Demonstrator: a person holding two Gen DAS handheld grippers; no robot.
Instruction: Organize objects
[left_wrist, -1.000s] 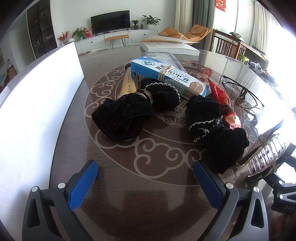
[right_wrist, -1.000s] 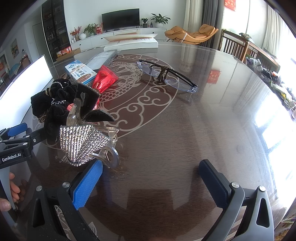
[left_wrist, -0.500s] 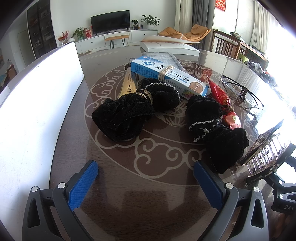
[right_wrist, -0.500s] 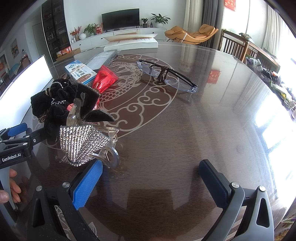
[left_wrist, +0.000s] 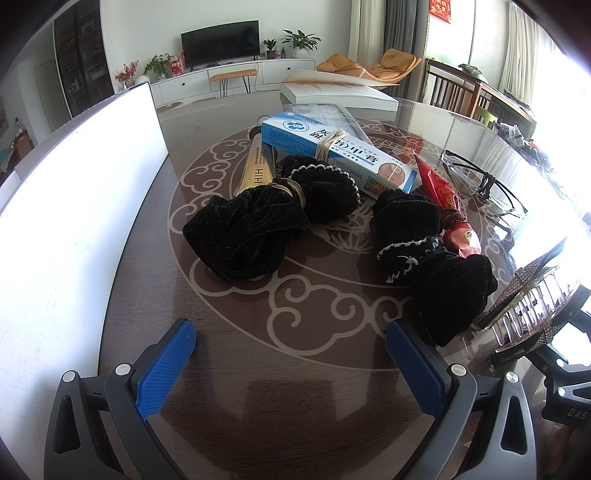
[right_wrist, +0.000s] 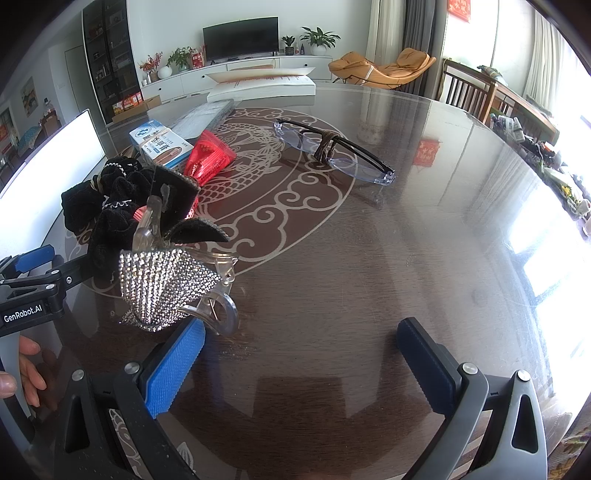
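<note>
Two black velvet scrunchies lie on the round glass table (left_wrist: 295, 391): one (left_wrist: 258, 221) at centre, another (left_wrist: 436, 258) to its right. Behind them are a blue and white box (left_wrist: 332, 155), a gold tube (left_wrist: 256, 173) and a red packet (left_wrist: 448, 206). A rhinestone hair claw (right_wrist: 166, 284) sits just beyond my right gripper's left fingertip. Folded glasses (right_wrist: 332, 151) lie farther back. My left gripper (left_wrist: 291, 354) is open, low over bare table short of the scrunchies. My right gripper (right_wrist: 303, 354) is open and holds nothing.
A white panel (left_wrist: 66, 221) stands along the table's left edge. A white book (left_wrist: 332, 94) and a clear sleeve (right_wrist: 203, 118) lie at the far side. A hand (right_wrist: 22, 365) holds the left tool. Wooden chairs (right_wrist: 469, 92) stand to the right.
</note>
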